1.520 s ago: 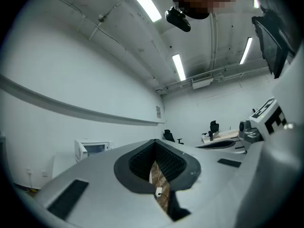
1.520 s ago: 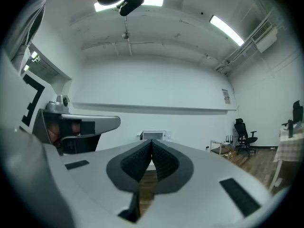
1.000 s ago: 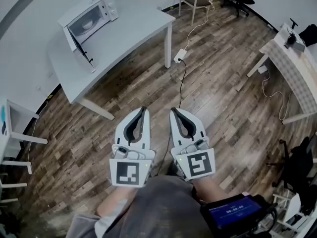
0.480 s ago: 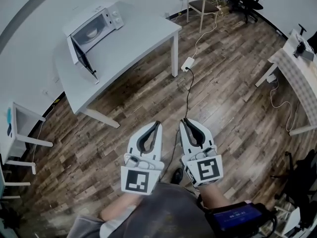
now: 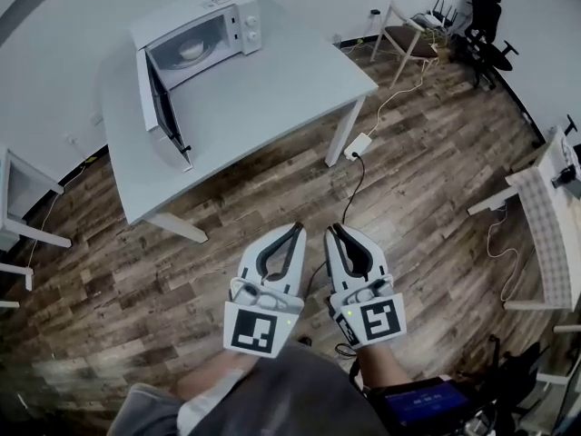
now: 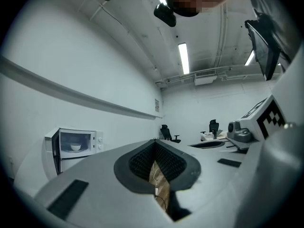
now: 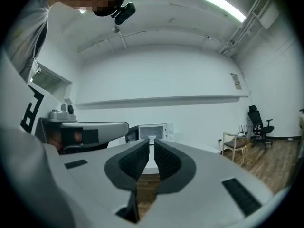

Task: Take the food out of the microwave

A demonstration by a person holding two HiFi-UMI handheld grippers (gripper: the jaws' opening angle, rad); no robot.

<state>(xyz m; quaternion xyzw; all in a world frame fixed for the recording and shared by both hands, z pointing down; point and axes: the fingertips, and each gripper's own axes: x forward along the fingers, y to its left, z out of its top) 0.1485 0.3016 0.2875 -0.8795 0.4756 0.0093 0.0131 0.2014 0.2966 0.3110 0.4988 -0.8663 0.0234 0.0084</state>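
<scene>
A white microwave [image 5: 195,30] stands at the far end of the grey table [image 5: 263,89], its door [image 5: 163,107] swung wide open. A white bowl [image 5: 191,49] sits inside it. Both grippers hover level over the wooden floor, short of the table and side by side. My left gripper [image 5: 296,231] is shut and empty; in the left gripper view the microwave [image 6: 76,144] lies far left of its jaws [image 6: 154,141]. My right gripper [image 5: 333,231] has just parted its jaws to a narrow slit, with nothing between them. The right gripper view lines that slit [image 7: 151,139] up with the microwave [image 7: 162,129].
A white cable with a power brick [image 5: 356,145] runs across the floor in front of the grippers. A wooden chair [image 5: 408,34] and black office chairs [image 5: 486,16] stand at the back right. Another table [image 5: 545,216] is at the right, a white shelf [image 5: 18,198] at the left.
Both grippers have travelled forward across the floor towards the table. The microwave and table now lie nearer and larger in the head view.
</scene>
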